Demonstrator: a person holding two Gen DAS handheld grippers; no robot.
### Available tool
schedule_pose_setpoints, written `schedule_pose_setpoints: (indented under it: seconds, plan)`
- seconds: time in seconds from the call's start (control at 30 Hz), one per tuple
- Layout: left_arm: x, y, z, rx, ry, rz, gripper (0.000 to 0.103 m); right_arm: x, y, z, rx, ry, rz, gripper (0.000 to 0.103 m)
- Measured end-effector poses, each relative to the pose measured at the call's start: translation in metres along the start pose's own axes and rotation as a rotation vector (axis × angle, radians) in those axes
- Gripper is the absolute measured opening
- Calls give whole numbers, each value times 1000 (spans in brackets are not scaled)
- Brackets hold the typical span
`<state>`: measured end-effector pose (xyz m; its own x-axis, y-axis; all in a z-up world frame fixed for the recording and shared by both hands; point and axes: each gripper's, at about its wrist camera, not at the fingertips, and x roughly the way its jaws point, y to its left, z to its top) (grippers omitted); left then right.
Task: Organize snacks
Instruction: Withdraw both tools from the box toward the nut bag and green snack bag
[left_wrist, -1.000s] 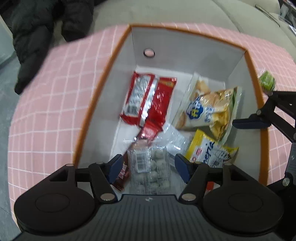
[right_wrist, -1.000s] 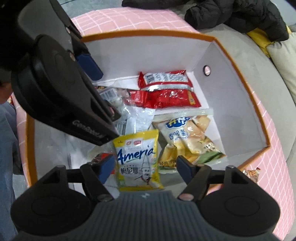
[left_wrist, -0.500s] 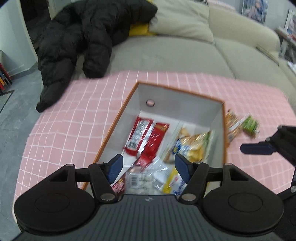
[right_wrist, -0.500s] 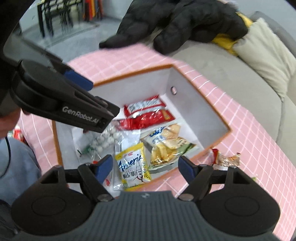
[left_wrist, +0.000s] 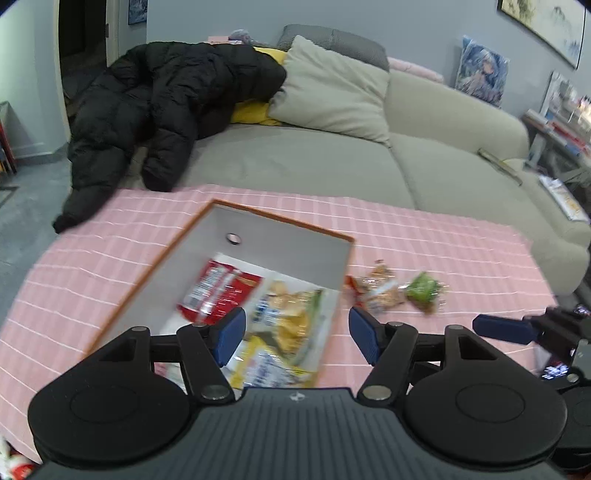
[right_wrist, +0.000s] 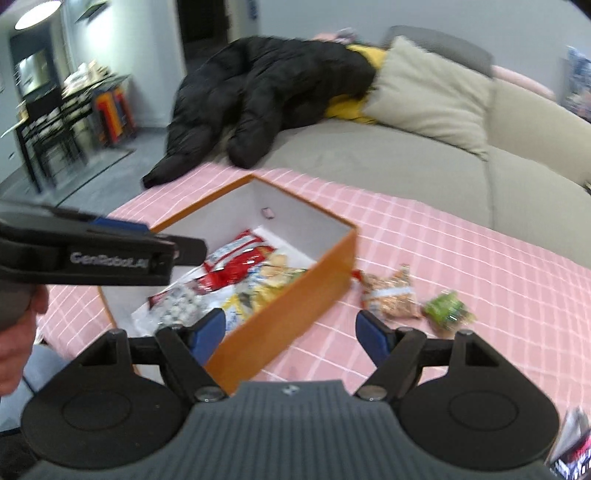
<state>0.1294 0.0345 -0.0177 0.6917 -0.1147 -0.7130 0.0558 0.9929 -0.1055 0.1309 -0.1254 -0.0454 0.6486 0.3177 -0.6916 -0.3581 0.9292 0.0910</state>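
Observation:
An orange box (right_wrist: 295, 295) with white inner walls (left_wrist: 280, 243) sits on the pink checked cloth (left_wrist: 424, 236). Inside lie a red packet (left_wrist: 218, 291), a yellow chip bag (left_wrist: 288, 317), a yellow-white packet and a clear bag of pale balls (right_wrist: 177, 308). To the box's right, on the cloth, lie a brown snack packet (right_wrist: 389, 295) and a green packet (right_wrist: 445, 308). My left gripper (left_wrist: 295, 332) hangs open and empty above the box's near end. My right gripper (right_wrist: 290, 332) is open and empty over the box's right wall. The left gripper's side (right_wrist: 92, 254) crosses the right wrist view.
A grey sofa (left_wrist: 314, 162) runs behind the table, with a black puffer jacket (left_wrist: 159, 107), a beige pillow (left_wrist: 332, 99) and something yellow between them. A shelf with stacked items (right_wrist: 70, 103) stands at the far left. A person's hand (right_wrist: 18, 336) holds the left gripper's handle.
Both grippers have risen and pulled back out of the box, tilting up so the sofa and room come into view. The two loose packets to the box's right now show. Both stay empty.

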Motion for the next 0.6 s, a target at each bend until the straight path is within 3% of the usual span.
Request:
schedule_pose_setpoints:
  seconds: [0.2,0.37,0.6]
  plan:
    - [8,-32,-15,51,31,-58,75,-17,-32,-34,55,-43,-65,75]
    - [22,-61,-35,134,68,-87,75,-16,-60,-67,76,-25,-127,75]
    - [48,-87,-46,174,106,-89,75,2,-105,-96,160,35,-226,75]
